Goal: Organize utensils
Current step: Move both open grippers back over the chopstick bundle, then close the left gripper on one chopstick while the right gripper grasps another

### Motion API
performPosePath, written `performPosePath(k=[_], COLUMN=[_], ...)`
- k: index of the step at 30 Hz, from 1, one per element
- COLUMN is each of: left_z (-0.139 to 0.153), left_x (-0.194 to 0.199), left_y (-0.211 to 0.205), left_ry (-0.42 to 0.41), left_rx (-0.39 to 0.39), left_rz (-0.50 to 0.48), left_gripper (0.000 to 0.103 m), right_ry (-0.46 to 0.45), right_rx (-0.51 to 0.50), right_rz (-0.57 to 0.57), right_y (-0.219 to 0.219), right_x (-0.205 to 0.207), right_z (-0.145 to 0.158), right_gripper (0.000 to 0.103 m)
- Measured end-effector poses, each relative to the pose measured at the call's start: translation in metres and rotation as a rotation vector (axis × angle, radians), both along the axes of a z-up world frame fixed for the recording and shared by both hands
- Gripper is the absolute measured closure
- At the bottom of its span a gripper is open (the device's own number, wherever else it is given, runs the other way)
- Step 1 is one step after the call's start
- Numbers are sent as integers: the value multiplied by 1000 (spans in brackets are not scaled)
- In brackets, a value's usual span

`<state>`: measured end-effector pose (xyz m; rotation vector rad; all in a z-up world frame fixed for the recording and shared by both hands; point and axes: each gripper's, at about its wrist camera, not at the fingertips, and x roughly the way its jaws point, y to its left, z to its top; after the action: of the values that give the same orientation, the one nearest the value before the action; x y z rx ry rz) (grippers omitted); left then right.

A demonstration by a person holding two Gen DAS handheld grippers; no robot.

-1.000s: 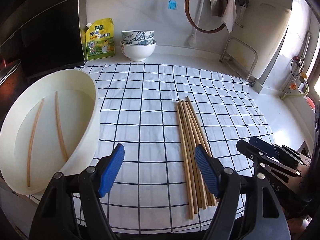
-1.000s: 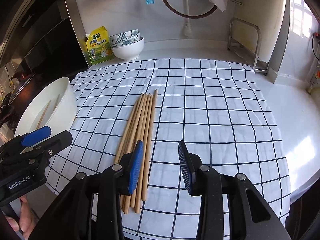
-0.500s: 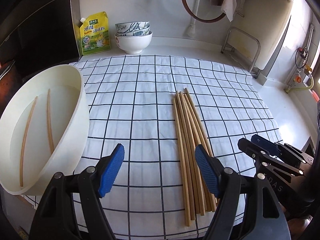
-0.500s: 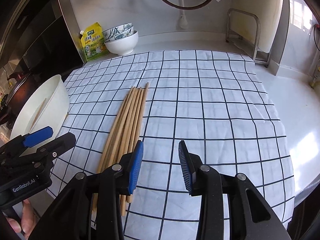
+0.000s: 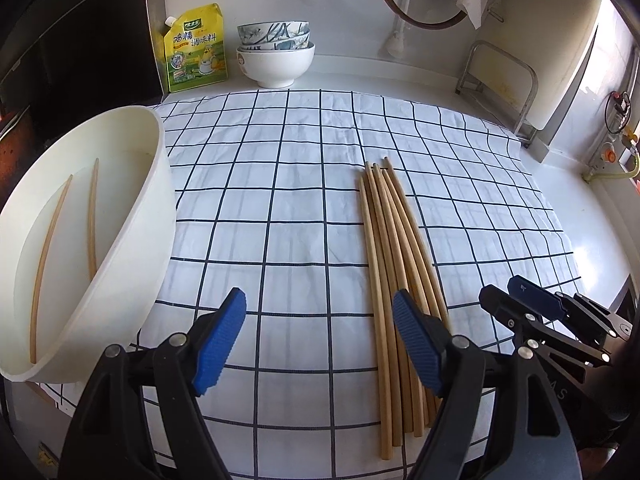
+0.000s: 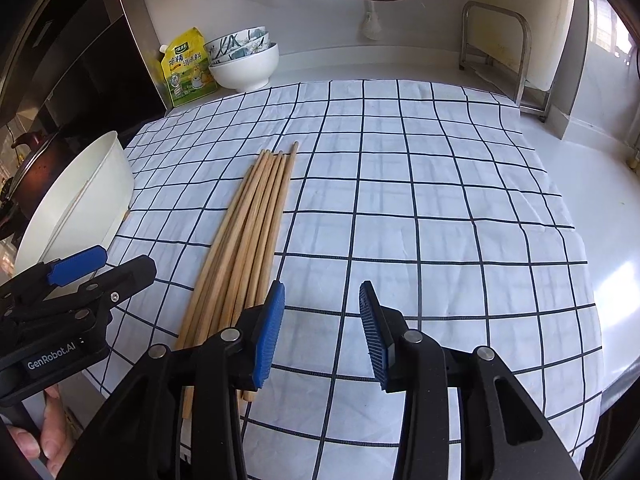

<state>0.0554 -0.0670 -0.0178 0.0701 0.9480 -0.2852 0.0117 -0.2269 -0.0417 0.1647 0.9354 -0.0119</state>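
**Both grippers empty above the checked cloth**

Left gripper (image 5: 320, 340) — jaws wide apart, nothing between the blue pads, poised over the near edge of the checked cloth (image 5: 280, 184). Its right pad sits in front of the near ends of the chopstick bundle (image 5: 394, 264); no contact that I can make out.

Right gripper (image 6: 322, 334) — jaws also apart, a narrower gap, empty. It hangs just to the right of the bundle, left pad over the near tips.

The bundle lies flat on the cloth, sticks side by side, touching, fanned slightly at the far ends.

White basin (image 5: 160, 208) at the cloth's left edge, tilted, with two chopsticks (image 5: 68, 232) inside, lying apart from each other.

Back by the wall: yellow seasoning pouch (image 5: 196, 50) just beside a stack of bowls (image 5: 275, 54). Metal rack (image 5: 498, 80) at far right.
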Motion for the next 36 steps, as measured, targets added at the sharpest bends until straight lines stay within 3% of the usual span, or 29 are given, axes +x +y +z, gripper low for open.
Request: performPosePath(k=[25, 36], left_z=[-19, -22], left_x=[9, 7], left_y=[10, -1], left_ry=[46, 58], left_rx=[-3, 3], left_rz=[13, -23], left_gripper=[28, 25], right_ry=[43, 42], right_rx=[-78, -85], right_rz=[59, 6], right_y=[26, 0], right_x=[17, 12], right_z=[-17, -15], right_gripper=[63, 63])
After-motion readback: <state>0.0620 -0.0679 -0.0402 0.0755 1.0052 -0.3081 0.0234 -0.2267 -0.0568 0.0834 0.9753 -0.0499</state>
